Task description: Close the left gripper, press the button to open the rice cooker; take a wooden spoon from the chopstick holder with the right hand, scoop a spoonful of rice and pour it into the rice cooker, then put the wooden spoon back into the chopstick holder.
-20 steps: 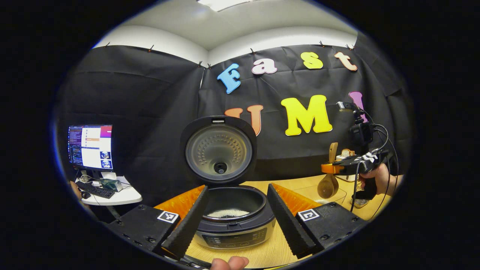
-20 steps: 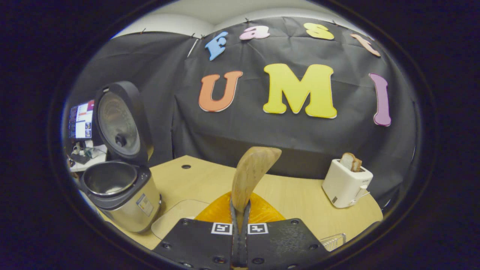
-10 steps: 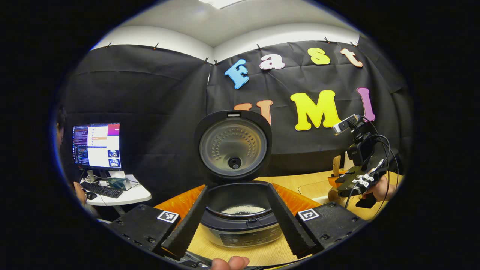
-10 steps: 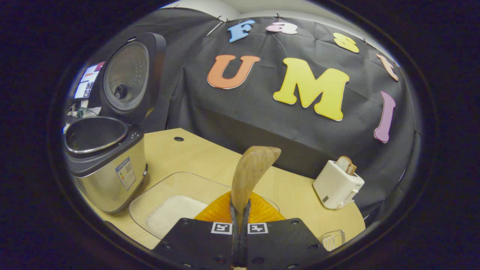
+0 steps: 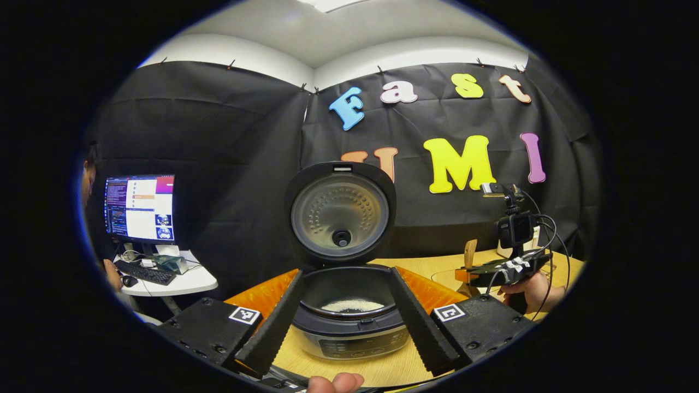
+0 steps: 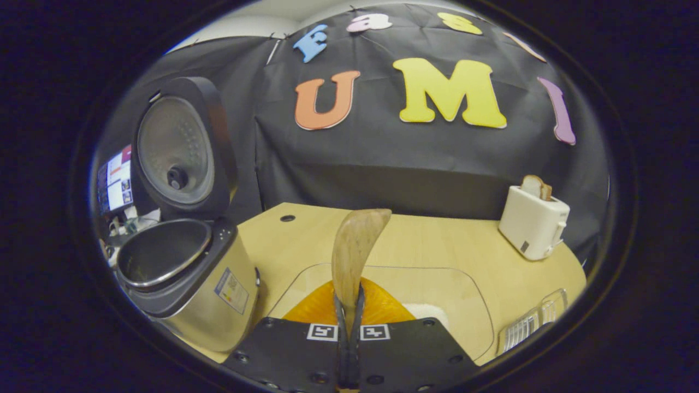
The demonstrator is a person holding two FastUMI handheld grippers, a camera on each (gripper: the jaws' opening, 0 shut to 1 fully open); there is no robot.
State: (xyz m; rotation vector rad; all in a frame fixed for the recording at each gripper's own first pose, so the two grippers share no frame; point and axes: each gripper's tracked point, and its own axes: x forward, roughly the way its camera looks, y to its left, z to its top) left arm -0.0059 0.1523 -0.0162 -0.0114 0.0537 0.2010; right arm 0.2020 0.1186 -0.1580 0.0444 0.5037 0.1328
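So the 1 rice cooker (image 6: 180, 273) sits off to the right gripper's (image 6: 349, 319) left, lid up, with a bit of rice already in the pot. The 1 clear rice container (image 6: 393, 284) lies right under and ahead of that gripper. Its fingers are pinched tight on the 1 wooden spoon (image 6: 355, 245), whose handle sticks up and forward. The bowl end is hidden below. The ribbed glass thing at lower right — probably the chopstick holder (image 6: 532, 325), close on the right. I'd guess that's next. The left gripper (image 5: 347, 322) is wide open — holding nothing, just framing the cooker.
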